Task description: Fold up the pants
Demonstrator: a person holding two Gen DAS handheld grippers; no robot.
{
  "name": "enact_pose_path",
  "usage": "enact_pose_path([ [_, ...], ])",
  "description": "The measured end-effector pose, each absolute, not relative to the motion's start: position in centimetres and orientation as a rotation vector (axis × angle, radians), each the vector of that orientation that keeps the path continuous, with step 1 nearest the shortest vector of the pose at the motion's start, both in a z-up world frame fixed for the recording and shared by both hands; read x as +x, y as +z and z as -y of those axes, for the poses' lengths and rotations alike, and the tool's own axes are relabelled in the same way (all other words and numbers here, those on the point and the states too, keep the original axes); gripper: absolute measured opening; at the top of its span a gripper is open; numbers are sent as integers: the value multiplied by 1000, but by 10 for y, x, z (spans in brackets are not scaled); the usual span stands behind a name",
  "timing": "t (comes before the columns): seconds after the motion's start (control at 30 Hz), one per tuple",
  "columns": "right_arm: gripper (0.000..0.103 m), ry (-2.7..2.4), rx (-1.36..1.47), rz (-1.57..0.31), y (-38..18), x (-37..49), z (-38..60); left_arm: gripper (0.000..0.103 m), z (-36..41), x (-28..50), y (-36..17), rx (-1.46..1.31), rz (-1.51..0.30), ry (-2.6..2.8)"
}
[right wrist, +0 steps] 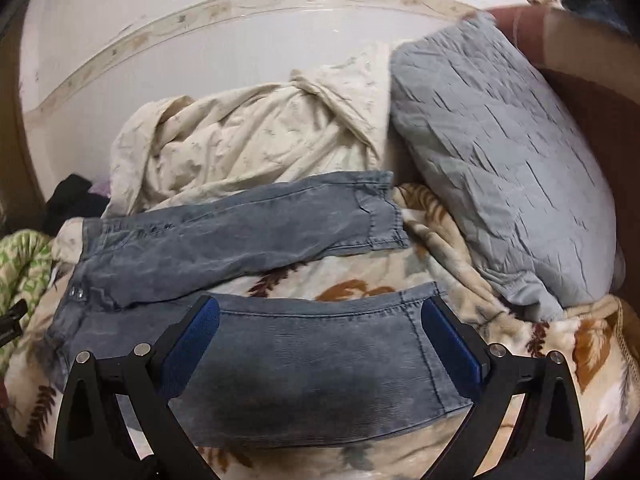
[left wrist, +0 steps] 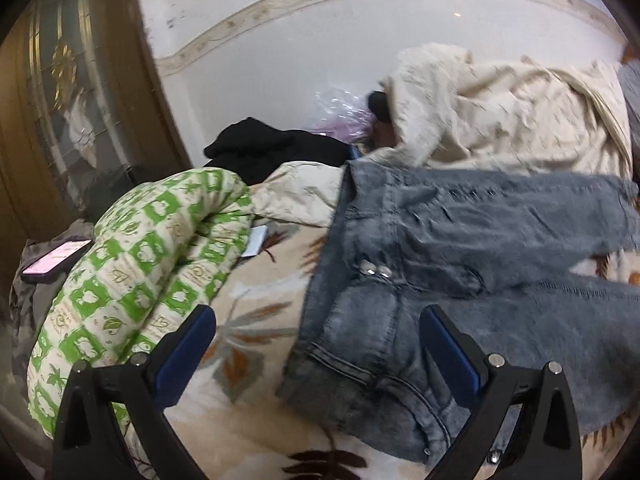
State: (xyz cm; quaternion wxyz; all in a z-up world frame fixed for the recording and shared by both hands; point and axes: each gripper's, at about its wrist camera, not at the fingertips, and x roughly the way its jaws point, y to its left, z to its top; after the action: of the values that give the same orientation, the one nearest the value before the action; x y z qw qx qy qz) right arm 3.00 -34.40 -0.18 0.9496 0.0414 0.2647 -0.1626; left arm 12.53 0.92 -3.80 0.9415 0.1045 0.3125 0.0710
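Observation:
Faded blue jeans (left wrist: 420, 248) lie spread on a leaf-patterned blanket (left wrist: 256, 320), waist to the left, both legs running right and apart. My left gripper (left wrist: 316, 344) hovers open over the waistband, nothing between its blue pads (left wrist: 184, 356). In the right wrist view the jeans (right wrist: 240, 232) show both legs; the near leg's cuff end (right wrist: 320, 364) lies between the spread fingers of my right gripper (right wrist: 320, 340), which is open and not clamped on the cloth.
A green-and-white rolled quilt (left wrist: 132, 280) and a phone (left wrist: 56, 260) lie left. Black clothes (left wrist: 264, 148) and a cream duvet (right wrist: 248, 144) sit behind the jeans. A grey pillow (right wrist: 500, 160) leans at the right. A white wall (left wrist: 280, 52) is behind.

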Motion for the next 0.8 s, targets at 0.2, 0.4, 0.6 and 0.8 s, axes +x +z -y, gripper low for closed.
enact_pose_path([
  [0.2,101,-284,30,-545,-11,29,323,103,-8,119,-31,214,-618,125],
  [0.4,101,-290,30,-541,-12,32,322,103,-10,119,-27,204,-603,119],
  [0.6,101,-303,36,-551,-16,35,328,103,-9,122,-31,215,-606,118],
  [0.8,101,-320,18,-571,-12,47,351,103,-15,160,-31,235,-658,74],
])
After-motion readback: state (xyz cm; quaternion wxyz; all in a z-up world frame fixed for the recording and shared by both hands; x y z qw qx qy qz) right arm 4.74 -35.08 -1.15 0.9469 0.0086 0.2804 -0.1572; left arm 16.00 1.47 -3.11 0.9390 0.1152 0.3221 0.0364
